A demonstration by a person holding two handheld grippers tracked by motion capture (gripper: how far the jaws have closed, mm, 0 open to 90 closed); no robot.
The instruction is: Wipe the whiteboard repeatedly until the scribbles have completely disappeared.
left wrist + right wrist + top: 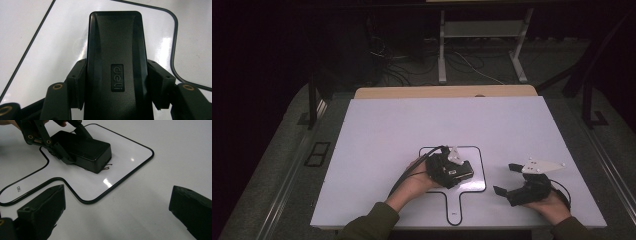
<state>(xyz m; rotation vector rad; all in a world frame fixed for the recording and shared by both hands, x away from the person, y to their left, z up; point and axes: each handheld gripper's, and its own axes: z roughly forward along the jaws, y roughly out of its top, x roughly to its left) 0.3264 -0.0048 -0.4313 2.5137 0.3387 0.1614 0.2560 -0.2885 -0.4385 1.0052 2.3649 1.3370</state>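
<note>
A black oblong device [116, 50] with a small logo plate on top lies inside a black paddle-shaped outline [484, 170] drawn on the white board [412, 130]. My left gripper [456, 172] is shut on the device, and its pads [77, 80] press on both long sides. In the right gripper view the device [87, 150] rests flat on the board with the left gripper [72, 145] clamped around its rear half. My right gripper [505, 179] rests on the board to the right of the outline. Its jaws stand wide open around bare board [117, 207].
The white board lies on a wooden table whose far edge [444, 92] shows behind it. Beyond that stand white table legs [442, 50] and loose cables on a dark floor. The board's front edge runs close to the person's sleeves.
</note>
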